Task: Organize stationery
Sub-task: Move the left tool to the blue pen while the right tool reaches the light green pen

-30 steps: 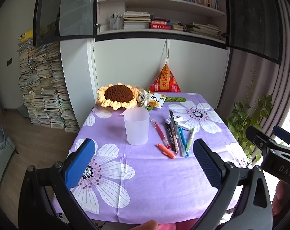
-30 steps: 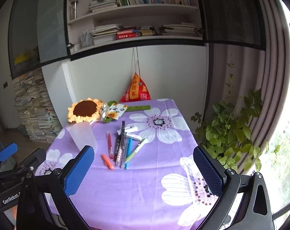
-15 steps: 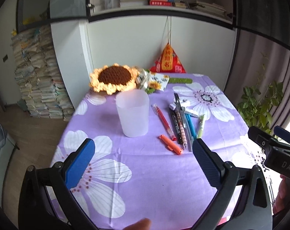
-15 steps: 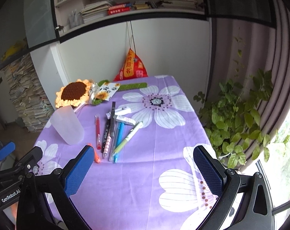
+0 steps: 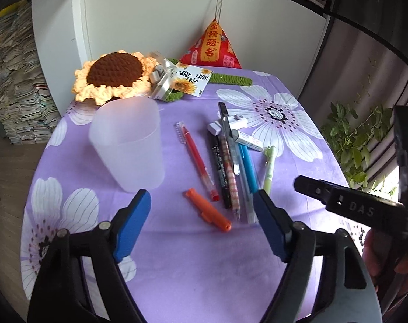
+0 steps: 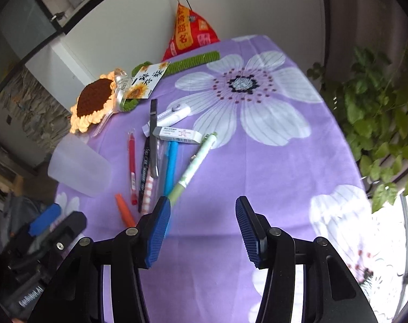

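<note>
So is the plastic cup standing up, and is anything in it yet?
Standing up and empty. The frosted cup sits on its base, mouth upward, with nothing showing through it. The pens lie beside it on the tablecloth.

This looks like a room in a home, used as a study. The bench (image 5: 193,263) wears a purple cloth printed with big white flowers, and on it lie a crocheted sunflower (image 5: 115,75), a red hanging charm (image 5: 213,48) against the white wall, a frosted cup (image 5: 128,145) and a scatter of pens (image 5: 228,167). Tall stacks of papers (image 5: 12,86) stand on the wooden floor to the left. A leafy green plant (image 6: 379,113) grows beside the curtains at the window.
</note>
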